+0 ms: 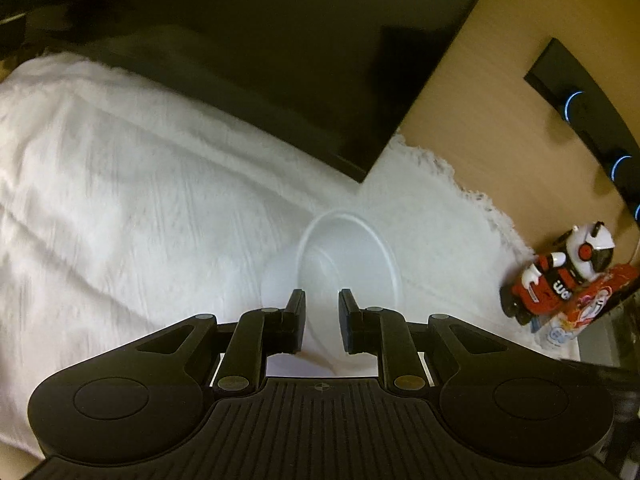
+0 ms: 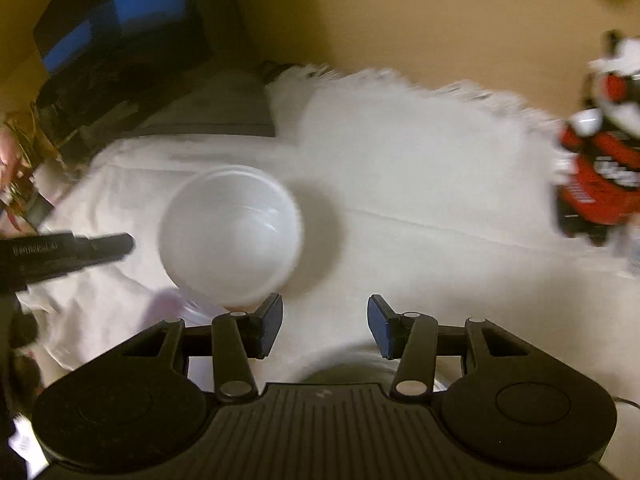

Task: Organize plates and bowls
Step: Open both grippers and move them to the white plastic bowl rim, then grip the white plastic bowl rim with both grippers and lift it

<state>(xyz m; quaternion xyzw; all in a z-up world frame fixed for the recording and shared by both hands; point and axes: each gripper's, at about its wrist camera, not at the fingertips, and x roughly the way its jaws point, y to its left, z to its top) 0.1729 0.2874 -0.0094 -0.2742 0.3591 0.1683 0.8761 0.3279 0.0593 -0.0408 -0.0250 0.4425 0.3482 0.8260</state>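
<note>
Nothing cleanly readable: white lettering on the red-and-black toy robot figure [image 1: 558, 280] is upside down and blurred; faint embossed text on the black left gripper finger [image 2: 72, 248] is illegible too

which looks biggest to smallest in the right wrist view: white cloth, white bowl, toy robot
1. white cloth
2. white bowl
3. toy robot, though it is cut off by the frame edge and blurred, so the bowl-versus-toy order is unsure.
</note>
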